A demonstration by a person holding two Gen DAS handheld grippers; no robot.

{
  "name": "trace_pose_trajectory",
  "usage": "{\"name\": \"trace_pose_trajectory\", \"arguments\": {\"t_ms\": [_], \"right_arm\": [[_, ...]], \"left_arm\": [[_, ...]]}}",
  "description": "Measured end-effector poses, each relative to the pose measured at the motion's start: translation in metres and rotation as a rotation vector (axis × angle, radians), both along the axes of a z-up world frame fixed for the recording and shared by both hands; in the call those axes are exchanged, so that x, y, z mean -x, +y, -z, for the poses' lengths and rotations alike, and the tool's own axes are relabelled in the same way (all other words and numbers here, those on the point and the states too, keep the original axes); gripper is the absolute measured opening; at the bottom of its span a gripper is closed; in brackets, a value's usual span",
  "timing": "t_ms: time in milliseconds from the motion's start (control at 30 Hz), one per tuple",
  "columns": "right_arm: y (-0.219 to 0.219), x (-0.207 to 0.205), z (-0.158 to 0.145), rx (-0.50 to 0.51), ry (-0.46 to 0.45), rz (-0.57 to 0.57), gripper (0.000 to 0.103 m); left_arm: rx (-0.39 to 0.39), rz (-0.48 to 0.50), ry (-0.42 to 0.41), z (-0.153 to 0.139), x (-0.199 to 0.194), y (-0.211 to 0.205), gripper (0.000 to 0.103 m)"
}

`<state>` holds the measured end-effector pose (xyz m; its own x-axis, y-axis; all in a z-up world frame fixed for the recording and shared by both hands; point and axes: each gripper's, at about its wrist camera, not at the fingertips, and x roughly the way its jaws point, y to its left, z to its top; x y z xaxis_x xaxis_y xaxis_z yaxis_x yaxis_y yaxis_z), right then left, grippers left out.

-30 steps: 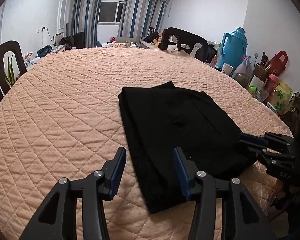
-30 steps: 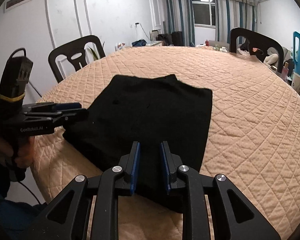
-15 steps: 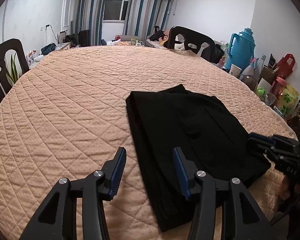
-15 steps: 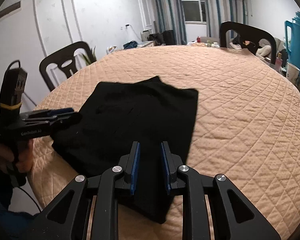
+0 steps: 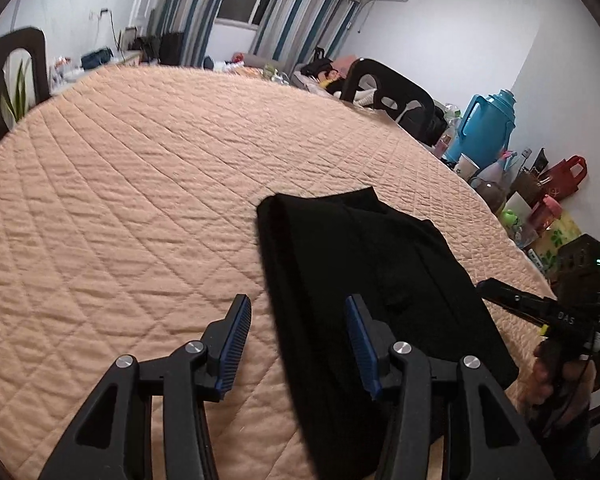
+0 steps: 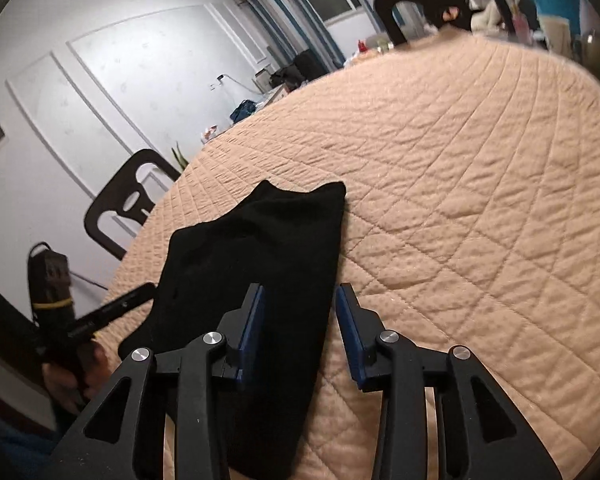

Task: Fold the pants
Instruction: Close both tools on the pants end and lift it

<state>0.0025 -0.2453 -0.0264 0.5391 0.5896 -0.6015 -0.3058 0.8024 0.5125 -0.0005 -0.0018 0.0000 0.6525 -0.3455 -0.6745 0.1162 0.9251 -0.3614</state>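
The black pants (image 5: 360, 276) lie folded into a flat rectangle near the front edge of the quilted peach table cover (image 5: 140, 200). My left gripper (image 5: 296, 344) is open and empty, over the pants' left edge. My right gripper (image 6: 300, 320) is open and empty, just over the pants (image 6: 268, 248) near their right edge. The right gripper also shows at the right of the left wrist view (image 5: 496, 290); the left gripper shows at the left of the right wrist view (image 6: 140, 294).
Dark chairs stand around the table (image 5: 388, 92) (image 6: 128, 208). A blue thermos (image 5: 484, 128), cups, bottles and bags crowd a side surface at the right. Curtains and a window are at the back.
My right gripper has opened from nearly shut and let go of the pants. Both grippers have tilted and shifted; the pants lie still on the cover.
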Motion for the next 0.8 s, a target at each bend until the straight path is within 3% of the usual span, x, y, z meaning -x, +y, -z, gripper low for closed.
{"name": "trace_pose_trajectory", "arguments": {"t_ms": [200,433,600,700,800], "right_arm": [[0.003,-0.014,0.014,-0.059,0.083,0.000,0.038],[0.007,0.007,0.018,-0.094,0.108,-0.054,0.040],[0.013,-0.011,0.017,-0.099,0.104,-0.044,0.039],[0.020,-0.014,0.017,-0.070,0.093,-0.041,0.034],[0.019,-0.009,0.014,-0.059,0.075,-0.038,0.024]], "left_arm": [[0.112,0.006,0.046,0.009,-0.006,0.000,0.053],[0.154,0.010,0.056,0.011,0.008,-0.001,0.053],[0.160,0.003,0.055,0.011,-0.008,-0.003,0.053],[0.167,-0.011,0.058,0.011,-0.007,-0.003,0.053],[0.176,-0.029,0.058,0.013,-0.001,-0.001,0.045]]}}
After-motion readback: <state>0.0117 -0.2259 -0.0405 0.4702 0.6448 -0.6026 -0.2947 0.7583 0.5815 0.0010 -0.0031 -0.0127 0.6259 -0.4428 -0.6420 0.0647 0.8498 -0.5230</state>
